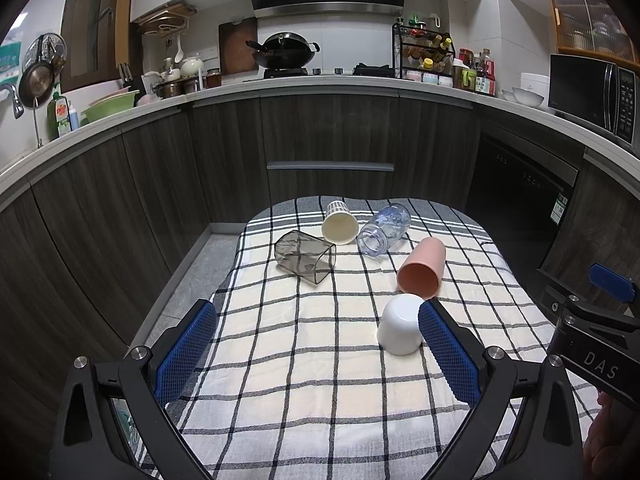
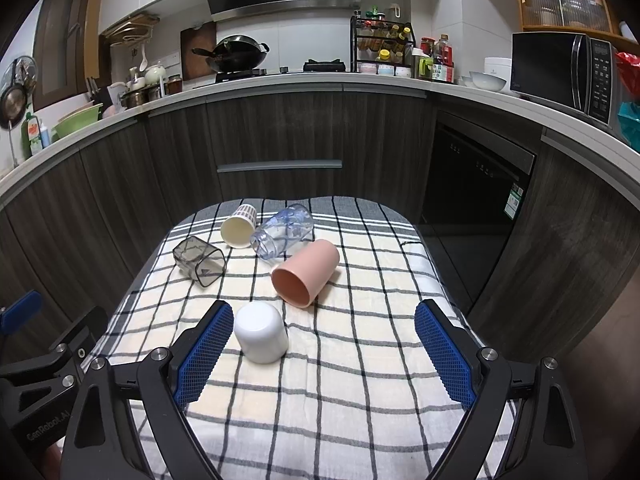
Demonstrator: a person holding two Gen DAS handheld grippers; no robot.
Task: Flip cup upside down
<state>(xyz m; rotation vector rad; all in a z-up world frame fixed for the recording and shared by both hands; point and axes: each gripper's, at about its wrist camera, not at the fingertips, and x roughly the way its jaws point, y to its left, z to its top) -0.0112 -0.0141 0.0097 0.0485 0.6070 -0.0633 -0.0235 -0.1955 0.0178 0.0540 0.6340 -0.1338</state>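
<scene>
On the checked cloth (image 1: 304, 364), near centre: white cup (image 1: 400, 330) standing mouth down, its right side partly hidden in the left wrist view behind a blue pad; farther off, all lying on their sides: pink cup (image 2: 306, 276), clear bottle (image 2: 282, 230), cream paper cup (image 2: 239, 226), smoky square tumbler (image 2: 199, 260); left gripper (image 1: 318, 344) jaws spread wide, holding nothing; right gripper (image 2: 324, 350) likewise agape and empty; lettering "DAS" on the right gripper's body, "GenRobot.AI" on the left's; microwave (image 2: 560, 72) panel text and dishwasher (image 2: 476, 168) sticker illegible.
</scene>
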